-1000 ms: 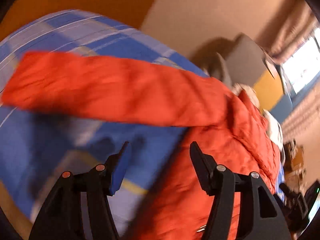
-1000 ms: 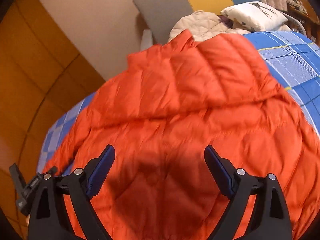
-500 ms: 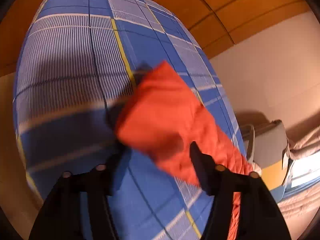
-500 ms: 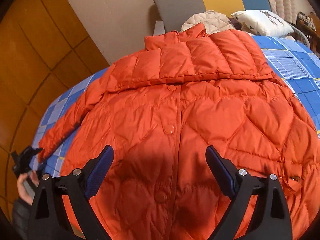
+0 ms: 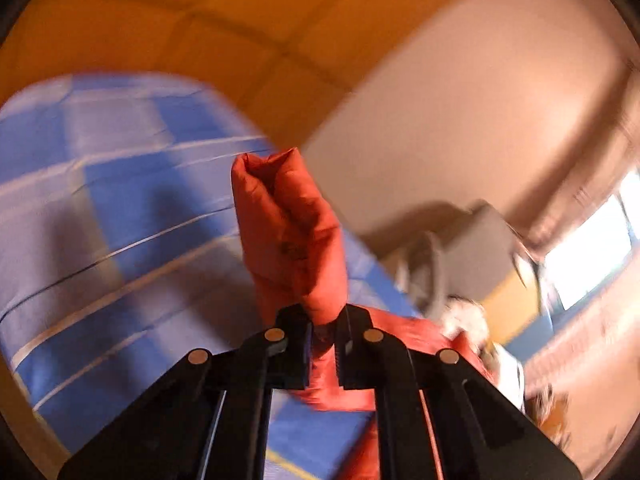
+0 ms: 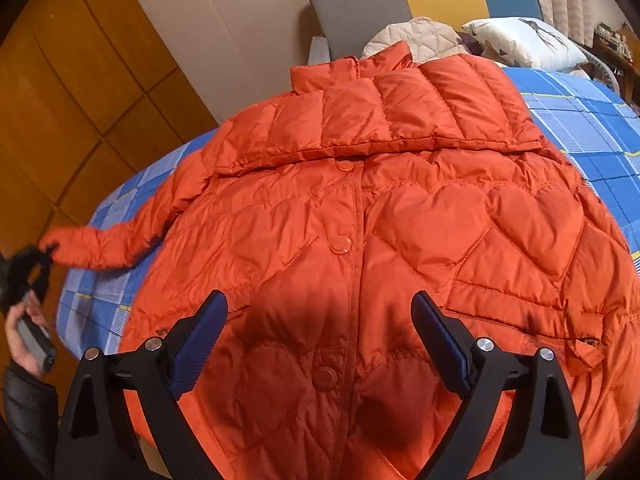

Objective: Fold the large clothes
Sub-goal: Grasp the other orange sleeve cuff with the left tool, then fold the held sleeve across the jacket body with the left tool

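Note:
An orange quilted puffer jacket lies front up, buttoned, spread on a bed with a blue plaid cover. Its collar points to the headboard. My left gripper is shut on the cuff of the jacket's left sleeve, which sticks up beyond the fingertips. In the right wrist view that sleeve stretches out to the left, with the left gripper at its end. My right gripper is open and empty, hovering over the jacket's lower front.
A beige quilted garment and a white pillow lie at the head of the bed. A grey, yellow and blue headboard stands behind. Orange wood panels line the wall on the left.
My left gripper has closed on the sleeve cuff and lifted it off the bed. My right gripper has stayed open over the jacket front, and the jacket now lies flatter.

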`<control>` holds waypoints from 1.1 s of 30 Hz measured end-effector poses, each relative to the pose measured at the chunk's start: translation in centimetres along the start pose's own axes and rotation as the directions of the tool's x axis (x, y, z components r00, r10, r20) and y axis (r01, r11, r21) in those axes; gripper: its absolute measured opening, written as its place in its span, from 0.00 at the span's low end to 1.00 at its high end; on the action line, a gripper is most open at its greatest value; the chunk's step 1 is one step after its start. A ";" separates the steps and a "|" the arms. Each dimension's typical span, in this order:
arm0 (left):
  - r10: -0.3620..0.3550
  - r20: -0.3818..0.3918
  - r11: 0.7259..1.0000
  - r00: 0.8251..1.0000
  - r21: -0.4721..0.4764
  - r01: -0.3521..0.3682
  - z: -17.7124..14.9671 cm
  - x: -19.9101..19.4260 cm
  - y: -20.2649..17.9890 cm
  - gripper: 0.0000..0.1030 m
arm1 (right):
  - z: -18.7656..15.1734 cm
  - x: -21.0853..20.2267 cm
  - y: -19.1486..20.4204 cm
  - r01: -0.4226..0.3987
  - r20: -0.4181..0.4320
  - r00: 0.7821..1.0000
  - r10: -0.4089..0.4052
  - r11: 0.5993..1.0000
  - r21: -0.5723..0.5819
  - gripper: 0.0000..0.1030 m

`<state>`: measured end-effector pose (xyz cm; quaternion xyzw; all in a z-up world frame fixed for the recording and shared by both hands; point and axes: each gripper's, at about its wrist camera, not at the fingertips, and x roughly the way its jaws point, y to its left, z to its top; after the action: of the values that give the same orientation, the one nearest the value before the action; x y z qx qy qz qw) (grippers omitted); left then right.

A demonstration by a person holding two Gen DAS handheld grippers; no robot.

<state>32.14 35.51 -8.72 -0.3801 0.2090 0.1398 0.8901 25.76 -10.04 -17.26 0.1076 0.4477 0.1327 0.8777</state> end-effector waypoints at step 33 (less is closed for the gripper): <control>-0.139 -0.518 0.773 0.844 0.476 0.419 -23.5 6.1 -17.6 0.65 | 7.8 9.3 1.5 -0.279 -0.123 0.947 0.297 0.949 0.147 0.83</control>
<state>38.43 6.92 -15.44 -0.1440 0.3825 -0.1601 0.8985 37.13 -6.14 -19.39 0.2180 0.4966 0.2381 0.8057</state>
